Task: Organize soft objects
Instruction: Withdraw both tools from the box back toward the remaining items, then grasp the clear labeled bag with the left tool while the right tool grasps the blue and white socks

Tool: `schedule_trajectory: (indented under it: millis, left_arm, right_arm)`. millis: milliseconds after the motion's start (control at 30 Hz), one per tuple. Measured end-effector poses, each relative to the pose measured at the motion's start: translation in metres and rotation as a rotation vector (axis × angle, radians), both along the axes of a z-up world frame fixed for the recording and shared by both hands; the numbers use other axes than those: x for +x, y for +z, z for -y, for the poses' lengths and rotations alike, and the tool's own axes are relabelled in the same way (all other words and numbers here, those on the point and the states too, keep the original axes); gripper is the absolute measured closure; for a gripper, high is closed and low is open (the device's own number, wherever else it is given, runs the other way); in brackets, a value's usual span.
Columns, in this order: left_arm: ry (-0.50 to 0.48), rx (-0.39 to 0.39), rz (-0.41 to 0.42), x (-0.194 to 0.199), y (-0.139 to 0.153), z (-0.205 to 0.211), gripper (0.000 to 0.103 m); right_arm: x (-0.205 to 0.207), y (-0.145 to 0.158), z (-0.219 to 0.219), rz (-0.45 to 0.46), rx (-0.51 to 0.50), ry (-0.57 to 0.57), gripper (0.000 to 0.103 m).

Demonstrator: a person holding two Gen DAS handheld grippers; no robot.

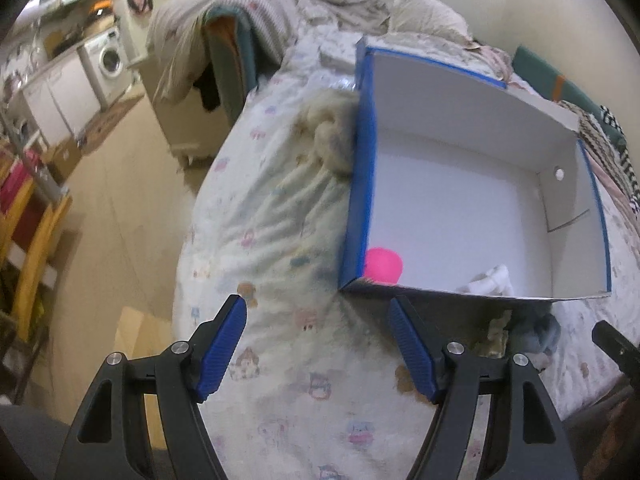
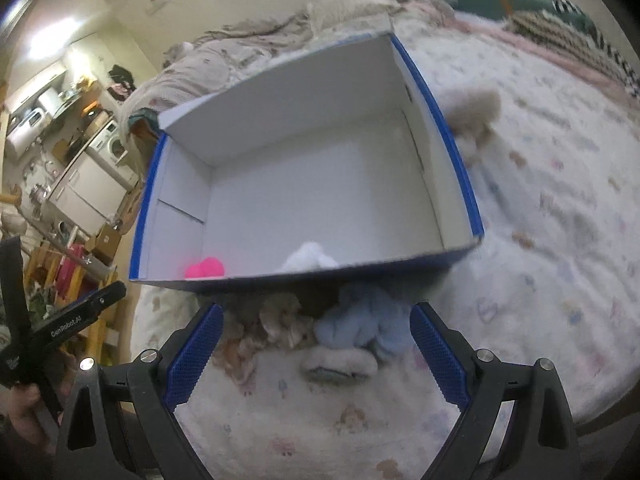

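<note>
A blue box with a white inside (image 1: 362, 184) (image 2: 460, 168) lies on the bed. In it sit a pink soft ball (image 1: 383, 265) (image 2: 205, 268) and a white plush (image 1: 490, 280) (image 2: 310, 258) against the near wall. My left gripper (image 1: 318, 308) is open and empty over the quilt, just before the box's near left corner. My right gripper (image 2: 316, 316) is open and empty above a pile in front of the box: a light blue plush (image 2: 366, 322) (image 1: 540, 330), a beige plush (image 2: 280, 318) and a white-grey soft piece (image 2: 340, 364). A tan plush (image 2: 476, 114) (image 1: 328, 128) lies beside the box.
The bed has a pale printed quilt (image 1: 280, 240), with bunched blankets and pillows (image 1: 280, 4) at its far end. The bed edge drops to the floor (image 1: 120, 200) on the left. A washing machine (image 1: 108, 56) and yellow shelving (image 1: 28, 240) stand beyond. The left gripper's body shows in the right wrist view (image 2: 72, 320).
</note>
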State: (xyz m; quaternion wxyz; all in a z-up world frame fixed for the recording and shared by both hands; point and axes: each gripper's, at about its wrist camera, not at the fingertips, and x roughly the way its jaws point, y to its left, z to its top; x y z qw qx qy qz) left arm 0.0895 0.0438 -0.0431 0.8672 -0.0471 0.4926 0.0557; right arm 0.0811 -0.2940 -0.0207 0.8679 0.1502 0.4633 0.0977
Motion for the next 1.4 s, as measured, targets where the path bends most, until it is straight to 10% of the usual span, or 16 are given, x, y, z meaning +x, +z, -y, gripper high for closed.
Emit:
schedule_trajectory:
  millis: [567,800,1400]
  left_arm:
    - [-0.062,-0.268,-0.301,0.056,-0.095,0.046,0.033]
    - [-0.035,-0.319,-0.301,0.063,-0.106,0.046,0.067]
    - [-0.038,-0.162,-0.2,0.012,-0.049,0.018,0.081]
  right_arm:
    - [0.009,-0.032,0.008,-0.156,0.017,-0.06,0.003]
    - [0.012,-0.04,0.016,-0.185,0.031,-0.082,0.003]
    - [0.017,-0.07,0.027,-0.365,0.17,-0.092,0.012]
